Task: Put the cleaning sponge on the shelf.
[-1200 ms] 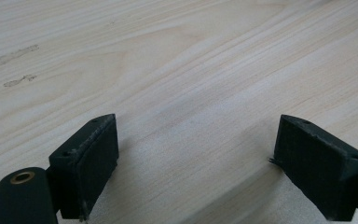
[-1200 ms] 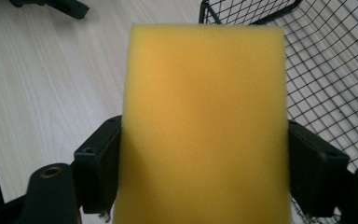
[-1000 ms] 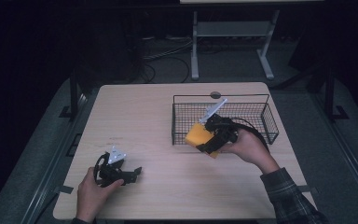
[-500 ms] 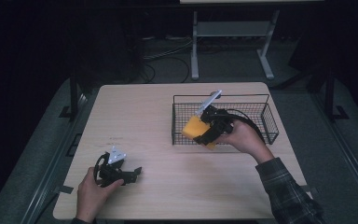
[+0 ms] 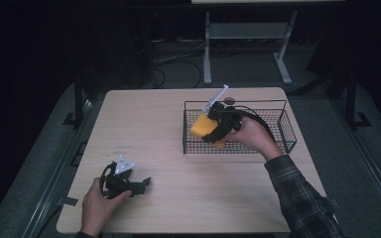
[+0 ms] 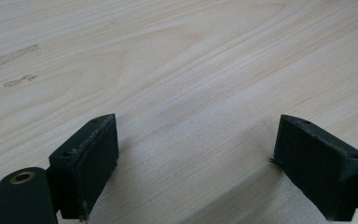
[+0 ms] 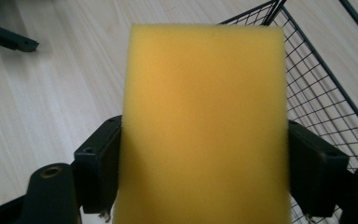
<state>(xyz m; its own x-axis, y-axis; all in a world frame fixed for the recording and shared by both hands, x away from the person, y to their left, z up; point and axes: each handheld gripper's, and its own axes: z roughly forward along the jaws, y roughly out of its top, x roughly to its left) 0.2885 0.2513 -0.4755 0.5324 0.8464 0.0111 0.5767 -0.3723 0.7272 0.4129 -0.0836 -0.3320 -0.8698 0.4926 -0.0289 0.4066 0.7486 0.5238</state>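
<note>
Gripping a yellow sponge point(image 5: 204, 128) between its two jaws, the right gripper point(image 5: 214, 130) hangs over the left end of the wire basket point(image 5: 283, 130), the sponge raised above the near rim. Behind it the basket's floor lies bare toward the right wall. Over at the table's point(image 5: 149, 124) near left corner, the left gripper point(image 5: 138, 185) rests on the wood, jaws spread wide with nothing between them. Bare tabletop separates the two grippers.

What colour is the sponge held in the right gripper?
Yellow-orange; the sponge shows best in the right gripper view.
</note>
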